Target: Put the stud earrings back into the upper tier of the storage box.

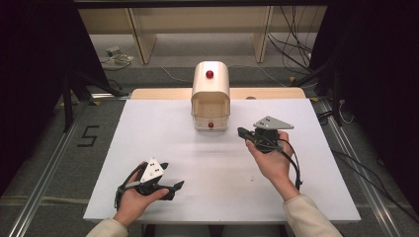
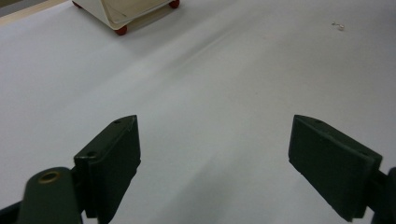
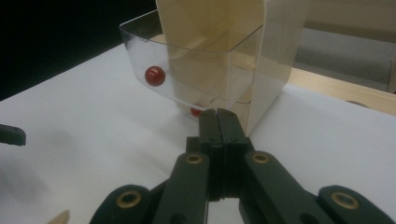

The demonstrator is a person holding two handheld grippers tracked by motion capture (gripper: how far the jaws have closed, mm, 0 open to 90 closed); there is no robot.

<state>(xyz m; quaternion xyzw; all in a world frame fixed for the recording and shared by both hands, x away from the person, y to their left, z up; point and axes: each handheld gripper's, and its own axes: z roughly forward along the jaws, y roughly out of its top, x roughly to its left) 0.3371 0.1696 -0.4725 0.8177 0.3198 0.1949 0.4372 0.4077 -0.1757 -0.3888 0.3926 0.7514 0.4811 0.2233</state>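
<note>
High view first: we see a cream bread box (image 1: 211,96) with a red knob (image 1: 210,74) on its rolled-up clear lid standing at the far middle of the white table (image 1: 148,148). Our right gripper (image 1: 240,132) sits just to the right of the bread box, its tip pointing at the lower front corner; its jaws are pressed together with nothing between them, as the right gripper view confirms. Our left gripper (image 1: 180,184) rests well nearer us and to the left of the bread box, jaws spread wide over bare tabletop, holding nothing.
</note>
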